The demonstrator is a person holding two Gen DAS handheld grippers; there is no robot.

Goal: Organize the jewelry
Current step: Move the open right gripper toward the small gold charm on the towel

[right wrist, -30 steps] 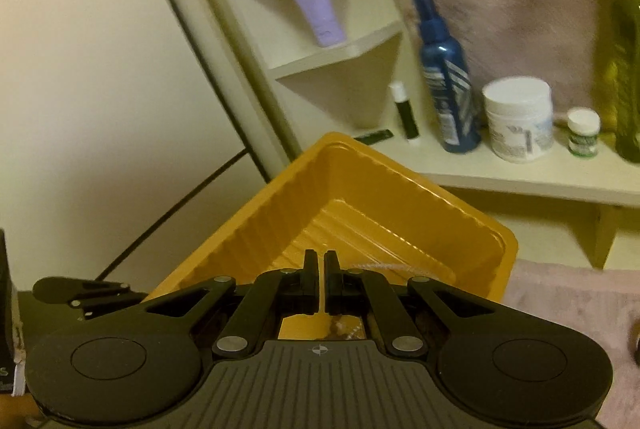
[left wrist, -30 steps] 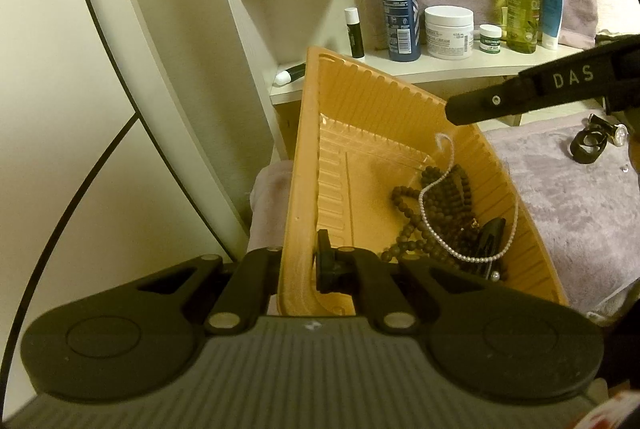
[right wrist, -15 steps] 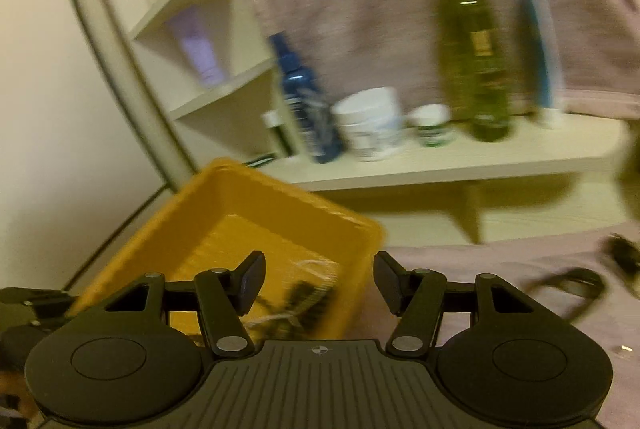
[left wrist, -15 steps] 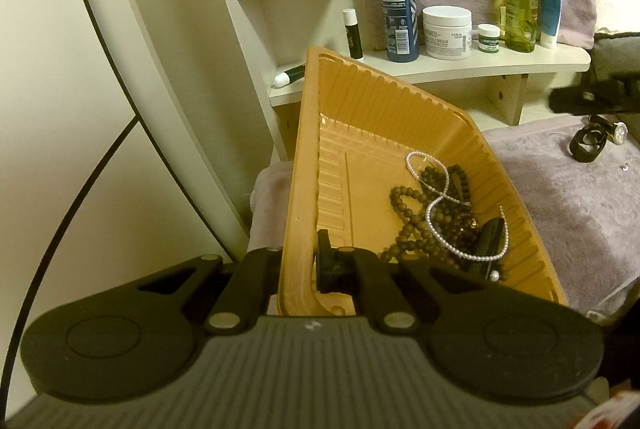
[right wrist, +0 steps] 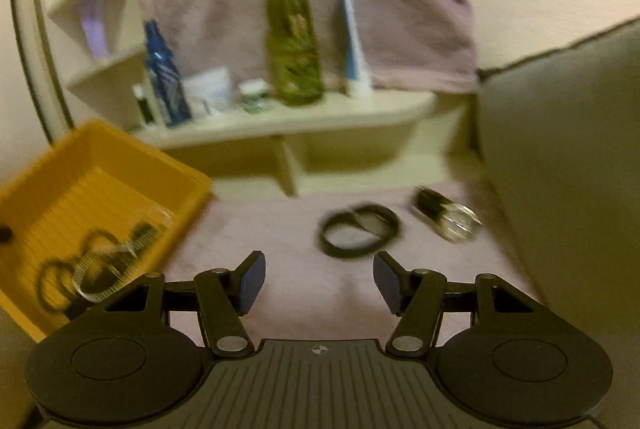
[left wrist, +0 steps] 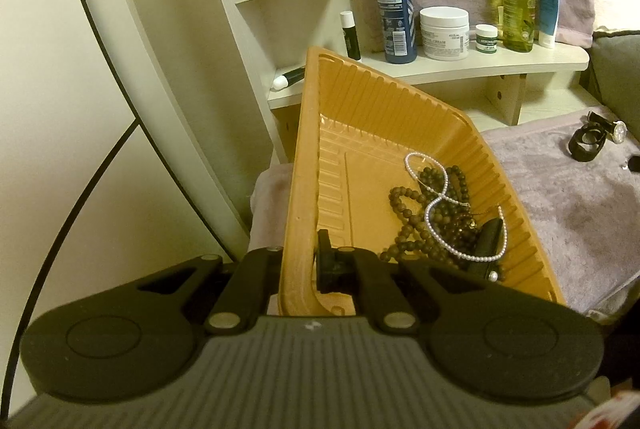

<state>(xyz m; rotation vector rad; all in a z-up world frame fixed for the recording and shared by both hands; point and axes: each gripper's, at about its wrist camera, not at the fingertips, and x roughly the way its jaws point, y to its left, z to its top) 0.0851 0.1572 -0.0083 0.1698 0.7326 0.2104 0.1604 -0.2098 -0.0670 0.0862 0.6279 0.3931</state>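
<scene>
Plainly the sorting is partway done. The left gripper (left wrist: 298,261) is clenched on the near wall of the orange tray (left wrist: 384,97), holding it tilted over the mauve cloth (left wrist: 568,205). Inside lie a pearl strand (left wrist: 434,207), dark beads (left wrist: 408,217) and a black clip (left wrist: 486,243), all heaped toward the low side. The right gripper (right wrist: 319,279) hangs released, fingers spread wide, above the cloth. Ahead of it a black band (right wrist: 358,231) and a watch (right wrist: 448,215) lie near each other, well apart from the tray. I judge the band is next: descend, straddle its rim, close, then carry it left into the tray.
</scene>
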